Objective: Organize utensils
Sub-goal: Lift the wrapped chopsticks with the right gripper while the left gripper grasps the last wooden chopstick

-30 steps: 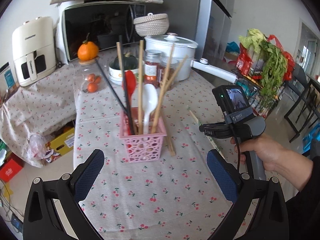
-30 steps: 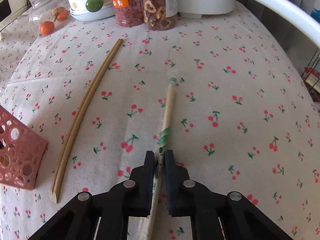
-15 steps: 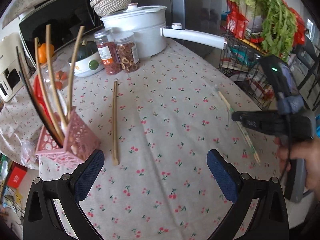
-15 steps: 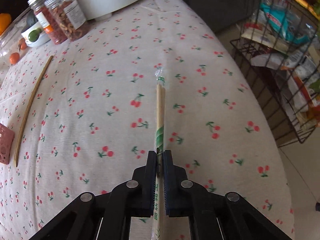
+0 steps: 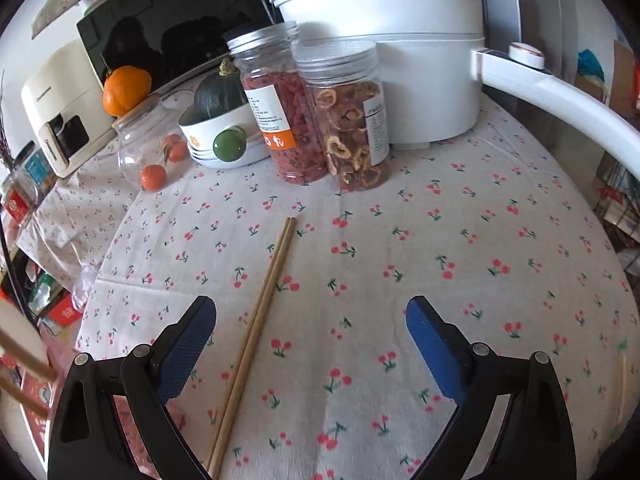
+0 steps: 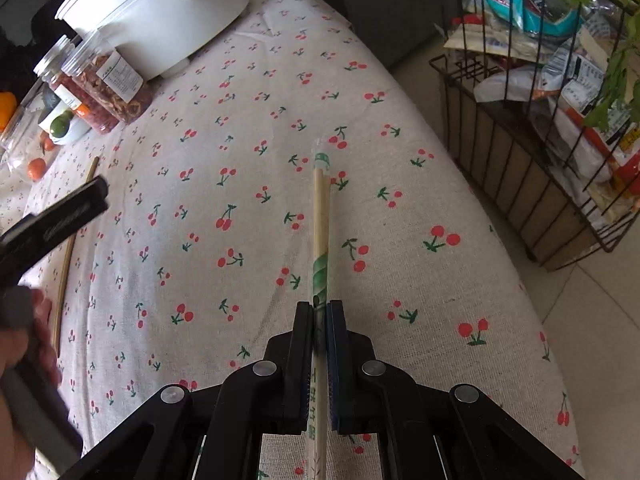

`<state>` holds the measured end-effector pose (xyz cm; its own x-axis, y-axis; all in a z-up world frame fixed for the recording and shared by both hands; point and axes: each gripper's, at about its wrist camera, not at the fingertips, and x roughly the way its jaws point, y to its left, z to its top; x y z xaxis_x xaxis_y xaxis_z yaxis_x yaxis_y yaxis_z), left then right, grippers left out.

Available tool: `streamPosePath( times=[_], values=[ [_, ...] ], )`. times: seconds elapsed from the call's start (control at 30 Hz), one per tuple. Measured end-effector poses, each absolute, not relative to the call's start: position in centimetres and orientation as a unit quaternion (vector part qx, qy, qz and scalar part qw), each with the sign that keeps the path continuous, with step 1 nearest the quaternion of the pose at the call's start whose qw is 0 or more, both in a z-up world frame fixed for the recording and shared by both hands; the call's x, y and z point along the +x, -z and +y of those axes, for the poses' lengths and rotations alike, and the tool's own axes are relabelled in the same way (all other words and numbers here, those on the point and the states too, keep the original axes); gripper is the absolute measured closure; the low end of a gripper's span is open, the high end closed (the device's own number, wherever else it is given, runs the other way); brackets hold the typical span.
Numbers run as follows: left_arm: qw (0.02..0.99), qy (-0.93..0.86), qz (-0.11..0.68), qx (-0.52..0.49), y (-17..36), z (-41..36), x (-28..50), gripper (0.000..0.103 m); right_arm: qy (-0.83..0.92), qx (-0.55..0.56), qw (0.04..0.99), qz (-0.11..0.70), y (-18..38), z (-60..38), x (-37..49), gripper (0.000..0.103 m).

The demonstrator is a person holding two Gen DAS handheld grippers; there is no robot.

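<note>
My right gripper [image 6: 320, 312] is shut on a pair of wrapped wooden chopsticks [image 6: 321, 220] with a green-printed sleeve, held just above the cherry-print tablecloth and pointing away from me. My left gripper [image 5: 310, 330] is open and empty, low over a bare pair of wooden chopsticks [image 5: 260, 316] that lie on the cloth between its blue pads, nearer the left one. That bare pair also shows at the left of the right wrist view [image 6: 66, 264]. The pink utensil basket [image 5: 24, 376] is only a blurred edge at the far left.
Two clear jars of dried food [image 5: 316, 112], a white electric pot [image 5: 400, 40] with a long handle [image 5: 560, 96], a bowl with a dark squash [image 5: 224, 128] and a glass jar stand at the back. A wire rack of groceries [image 6: 552, 112] stands off the table's right edge.
My left gripper has swung away from the pink basket and dropped low over the bare chopsticks. My right gripper has lifted the wrapped chopsticks and turned toward the table's right edge.
</note>
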<state>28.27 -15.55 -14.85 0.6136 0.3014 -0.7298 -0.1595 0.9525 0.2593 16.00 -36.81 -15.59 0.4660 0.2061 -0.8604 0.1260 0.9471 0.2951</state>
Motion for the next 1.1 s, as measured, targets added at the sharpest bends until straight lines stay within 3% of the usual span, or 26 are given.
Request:
streamPosePath(
  times=[0.13, 0.33, 0.43, 0.6, 0.7, 1.1],
  values=[
    [0.886, -0.139, 0.438, 0.065, 15.8, -14.1, 30.8, 0.006, -0.032, 0.164, 0.841, 0.514, 15.7, -36.7, 16.3, 0.1],
    [0.876, -0.106, 0.47, -0.01, 17.0, -12.7, 32.2, 0.024, -0.039, 0.159, 0.843, 0.513, 15.7, -36.1, 16.7, 0.1],
    [0.873, -0.084, 0.479, -0.031, 17.0, -12.5, 32.1, 0.04, -0.04, 0.152, 0.844, 0.513, 15.7, -35.6, 16.9, 0.1],
    [0.871, -0.05, 0.488, -0.002, 16.5, -14.2, 30.9, 0.085, -0.038, 0.148, 0.845, 0.513, 15.5, -35.1, 17.0, 0.1],
    [0.862, -0.024, 0.507, 0.011, 16.3, -15.0, 29.8, 0.093, -0.037, 0.154, 0.846, 0.509, 15.2, -35.3, 16.8, 0.1],
    [0.86, 0.112, 0.497, -0.016, 10.8, -15.0, 20.3, 0.094, -0.04, 0.238, 0.865, 0.441, 10.9, -38.6, 12.8, 0.1]
  ],
)
